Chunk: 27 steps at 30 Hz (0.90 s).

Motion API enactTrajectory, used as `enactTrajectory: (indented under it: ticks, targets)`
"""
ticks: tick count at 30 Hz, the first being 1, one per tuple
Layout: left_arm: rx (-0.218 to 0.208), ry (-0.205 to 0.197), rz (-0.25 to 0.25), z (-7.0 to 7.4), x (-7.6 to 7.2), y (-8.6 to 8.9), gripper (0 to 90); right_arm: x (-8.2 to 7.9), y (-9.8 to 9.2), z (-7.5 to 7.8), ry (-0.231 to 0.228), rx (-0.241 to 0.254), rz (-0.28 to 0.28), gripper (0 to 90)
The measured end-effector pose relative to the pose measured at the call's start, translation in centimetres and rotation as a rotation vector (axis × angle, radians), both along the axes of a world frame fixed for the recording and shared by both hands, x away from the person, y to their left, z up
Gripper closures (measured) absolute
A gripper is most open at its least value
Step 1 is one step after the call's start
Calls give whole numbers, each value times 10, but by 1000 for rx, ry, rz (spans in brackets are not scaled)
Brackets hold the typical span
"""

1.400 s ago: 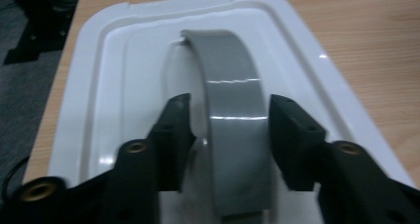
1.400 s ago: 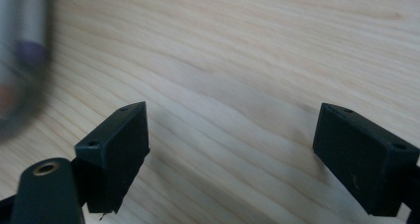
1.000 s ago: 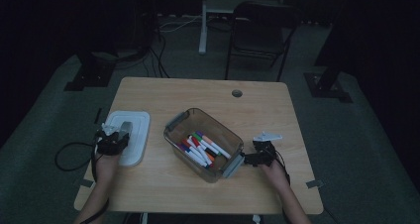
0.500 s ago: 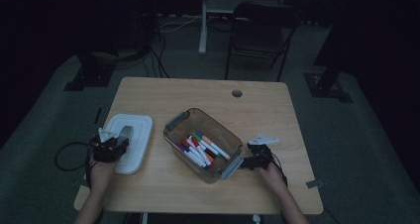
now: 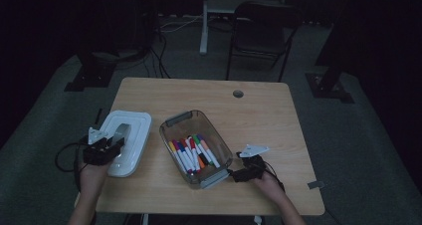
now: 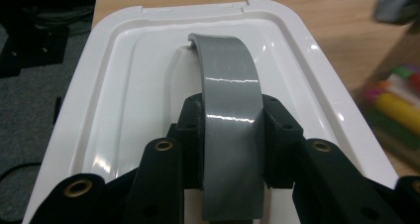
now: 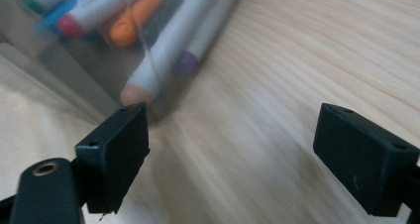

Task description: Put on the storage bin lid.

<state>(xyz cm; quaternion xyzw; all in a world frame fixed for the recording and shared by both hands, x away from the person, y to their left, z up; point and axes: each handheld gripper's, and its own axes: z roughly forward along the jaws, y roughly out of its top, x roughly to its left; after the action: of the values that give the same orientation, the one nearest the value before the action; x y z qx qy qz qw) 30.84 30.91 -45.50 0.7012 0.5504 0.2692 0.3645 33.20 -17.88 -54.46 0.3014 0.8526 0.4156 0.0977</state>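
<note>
Black jaws of the left gripper (image 6: pixel 230 149) pinch the grey arched plastic handle (image 6: pixel 229 110) of the white rectangular plastic lid (image 5: pixel 127 140), likely because that handle is the lid's only graspable part. At four o'clock on the wooden table (image 5: pixel 259 110), the right gripper (image 7: pixel 233 149) stands with its jaws wide apart and empty, just beside the clear plastic bin (image 5: pixel 195 140) at centre, seemingly to steady it. Coloured markers (image 5: pixel 193 153) lie inside the bin.
</note>
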Motion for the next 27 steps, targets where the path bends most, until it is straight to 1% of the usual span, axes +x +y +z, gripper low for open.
enactTrajectory:
  ticks: [2, 3, 4, 5, 6, 7, 8, 9, 10, 11, 12, 13, 14, 16, 17, 18, 19, 22, 24, 25, 26, 27]
  targets:
    - [-12, -9, -9, 7, -2, 1, 680, -1, 8, 0, 7, 2, 31, 137]
    - [-14, -13, -11, 11, -3, 1, 680, -1, 12, 0, 5, 5, 41, 137]
    - [-13, -19, -16, 14, -4, 0, 681, -1, 20, 1, -4, 7, 59, 137]
    - [-13, -23, -21, 18, -4, 0, 681, -1, 20, 1, -4, 7, 59, 137]
    - [-13, -23, -21, 18, -4, 0, 680, -1, 20, 1, -4, 7, 59, 137]
    - [-16, -36, -29, 26, -4, 0, 680, 1, 31, 3, -14, 22, 64, 137]
    - [-16, -36, -29, 26, -4, 0, 680, 2, 35, 4, -15, 26, 69, 137]
    - [-21, -46, -32, 32, -3, 0, 680, 4, 40, 5, -19, 28, 75, 137]
    - [-21, -46, -32, 32, -3, 0, 681, 5, 45, 6, -22, 26, 80, 138]
    - [-27, -49, -33, 35, -2, 0, 681, 5, 45, 6, -22, 26, 80, 138]
    - [-27, -49, -33, 35, -2, 0, 680, 6, 49, 6, -27, 20, 87, 137]
    - [-42, -52, -42, 40, -1, 2, 680, 6, 49, 6, -27, 20, 87, 137]
    - [-44, -60, -47, 45, -1, 2, 680, 7, 63, 8, -36, 18, 114, 137]
    - [-43, -69, -58, 52, -3, 1, 680, 6, 73, 7, -39, 19, 135, 132]
    - [-43, -69, -58, 52, -3, 1, 680, 6, 73, 7, -39, 19, 135, 132]
    - [-43, -69, -58, 52, -3, 1, 680, 5, 78, 7, -41, 19, 141, 132]
    - [-47, -82, -83, 61, -6, -1, 680, 6, 88, 6, -43, 13, 148, 131]
    - [-60, -90, -100, 66, -8, -5, 680, 7, 101, 4, -39, 10, 152, 129]
    - [-60, -90, -100, 66, -8, -5, 680, 7, 105, 4, -33, 16, 150, 129]
    - [-69, -89, -118, 68, -9, -7, 680, 7, 105, 4, -33, 16, 150, 128]
    - [-73, -90, -127, 69, -10, -9, 680, 6, 112, 3, -26, 29, 151, 128]
    - [-66, -86, -146, 70, -11, -13, 680, 7, 117, 3, -35, 31, 155, 128]
